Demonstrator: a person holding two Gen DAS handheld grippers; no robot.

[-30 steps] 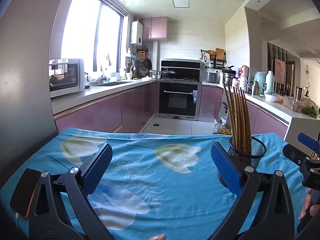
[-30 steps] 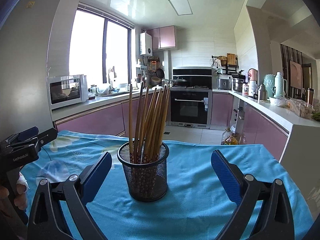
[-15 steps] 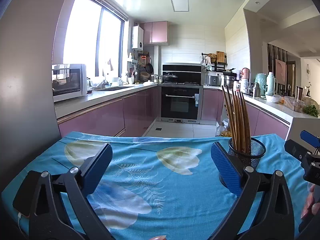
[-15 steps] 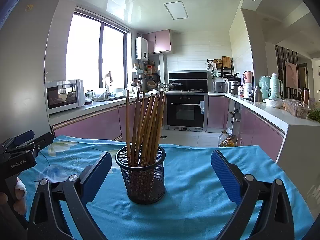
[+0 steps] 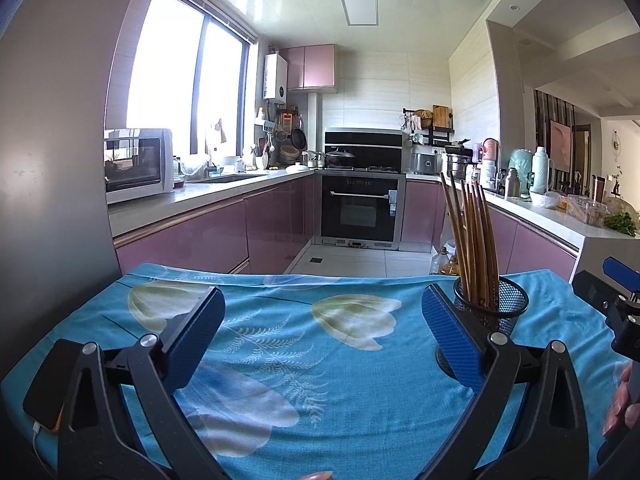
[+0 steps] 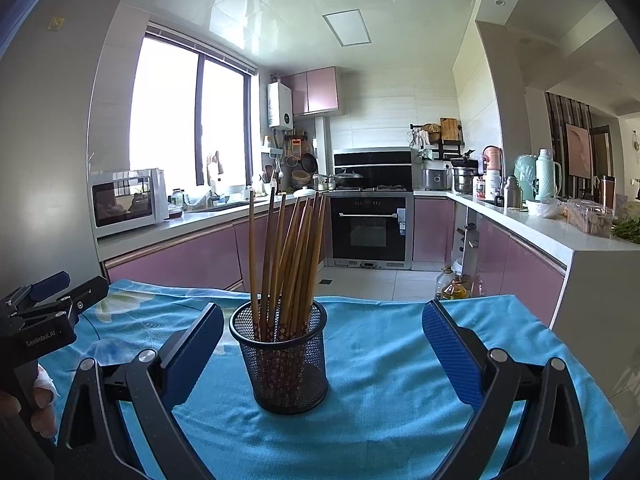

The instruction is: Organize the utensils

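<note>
Left hand-held gripper (image 5: 322, 338): black frame, blue textured pads (image 5: 450, 342), silver pivot screws; right hand-held gripper (image 6: 322, 354): identical; white "GenRoboLAI" lettering on left body.

Across the second, the left gripper (image 5: 322, 338) tilts its view upward a little: the kitchen's counters and oven sit lower in its frame, more ceiling shows, and the floral blue cloth (image 5: 280, 344) fills less of the bottom. The right gripper (image 6: 322, 348) rises and pitches the same way, so the black mesh holder (image 6: 282, 360) with its bundle of chopsticks (image 6: 288, 264) drops lower between the wide-spread fingers and drifts slightly right toward the centre. In the right wrist view the left gripper's tip at the left edge also sinks lower against the cloth.
</note>
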